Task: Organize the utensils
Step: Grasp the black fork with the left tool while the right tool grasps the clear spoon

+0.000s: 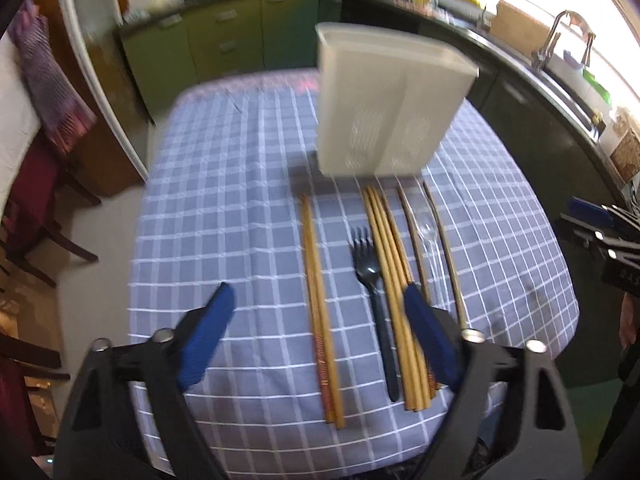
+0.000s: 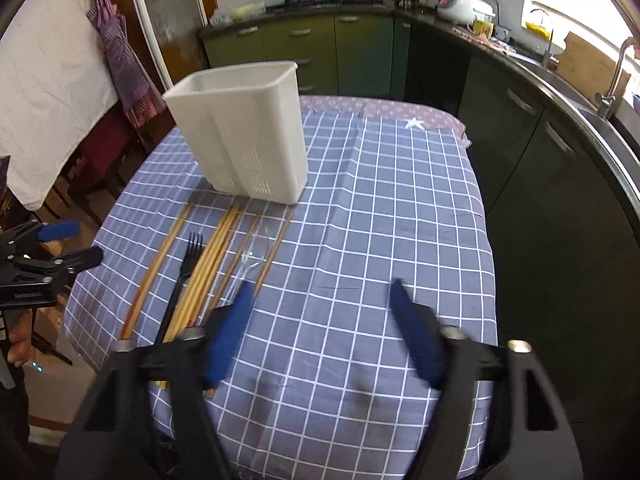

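Observation:
A white slotted utensil holder (image 1: 384, 104) (image 2: 248, 136) stands upright on the blue checked tablecloth (image 1: 224, 200) (image 2: 380, 200). In front of it lie a pair of wooden chopsticks (image 1: 320, 320) (image 2: 160, 260), a black plastic fork (image 1: 372, 288) (image 2: 184, 272), a bundle of chopsticks (image 1: 394, 280) (image 2: 212, 256) and a clear plastic spoon (image 1: 430, 240) (image 2: 252, 260) between two single sticks. My left gripper (image 1: 318, 288) hovers open above the chopstick pair and the fork, gripping nothing. My right gripper (image 2: 320, 284) is open over bare cloth, to the right of the utensils.
Dark and green kitchen cabinets (image 2: 360, 52) with a sink and tap (image 1: 560, 40) curve round the far and right sides of the table. Wooden chairs (image 1: 40, 208) and a hanging purple cloth (image 2: 116, 52) are on the left. The table's right half holds no objects.

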Available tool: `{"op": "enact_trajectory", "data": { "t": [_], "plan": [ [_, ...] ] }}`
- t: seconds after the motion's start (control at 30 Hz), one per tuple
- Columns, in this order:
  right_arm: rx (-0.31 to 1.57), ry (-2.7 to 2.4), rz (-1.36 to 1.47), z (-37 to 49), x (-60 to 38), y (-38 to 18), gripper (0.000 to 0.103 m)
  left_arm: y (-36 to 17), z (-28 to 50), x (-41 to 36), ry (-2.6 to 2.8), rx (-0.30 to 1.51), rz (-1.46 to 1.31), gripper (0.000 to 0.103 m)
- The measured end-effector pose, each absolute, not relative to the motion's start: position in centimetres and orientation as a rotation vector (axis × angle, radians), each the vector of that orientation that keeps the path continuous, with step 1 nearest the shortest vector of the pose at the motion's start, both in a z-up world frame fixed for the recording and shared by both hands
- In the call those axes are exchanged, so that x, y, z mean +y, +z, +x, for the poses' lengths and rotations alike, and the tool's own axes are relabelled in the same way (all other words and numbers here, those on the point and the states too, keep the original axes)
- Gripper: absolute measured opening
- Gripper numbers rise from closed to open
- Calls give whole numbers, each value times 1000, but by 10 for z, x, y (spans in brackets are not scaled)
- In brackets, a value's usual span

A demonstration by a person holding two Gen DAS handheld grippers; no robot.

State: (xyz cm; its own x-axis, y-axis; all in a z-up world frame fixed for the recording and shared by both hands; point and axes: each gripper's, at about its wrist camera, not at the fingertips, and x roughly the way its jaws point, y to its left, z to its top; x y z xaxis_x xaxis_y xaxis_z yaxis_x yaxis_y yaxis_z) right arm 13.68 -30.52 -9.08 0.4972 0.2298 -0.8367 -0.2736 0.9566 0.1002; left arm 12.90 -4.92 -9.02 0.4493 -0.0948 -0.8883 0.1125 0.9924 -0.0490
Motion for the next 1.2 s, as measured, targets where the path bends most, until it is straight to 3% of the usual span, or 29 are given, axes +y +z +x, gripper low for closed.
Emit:
{"op": "enact_trajectory", "data": {
  "t": [0.17, 0.33, 0.5, 0.6, 1.2],
  "plan": [
    [1057, 335, -52, 148, -300, -99, 41, -116, 147, -75, -142, 1204, 53, 56],
    [1112, 372, -38, 156, -293, -109, 32, -133, 157, -88, -144, 1280, 57, 48],
    [1138, 378, -41, 162, -290, -116, 32, -147, 166, -90, -144, 1341, 16, 24],
    [1144, 380, -36, 163, -290, -116, 32, -156, 170, -92, -137, 1372, 9, 18],
    [1170, 412, -46, 165, -281, -124, 32, -177, 175, -111, -97, 1378, 62, 10]
  ]
}}
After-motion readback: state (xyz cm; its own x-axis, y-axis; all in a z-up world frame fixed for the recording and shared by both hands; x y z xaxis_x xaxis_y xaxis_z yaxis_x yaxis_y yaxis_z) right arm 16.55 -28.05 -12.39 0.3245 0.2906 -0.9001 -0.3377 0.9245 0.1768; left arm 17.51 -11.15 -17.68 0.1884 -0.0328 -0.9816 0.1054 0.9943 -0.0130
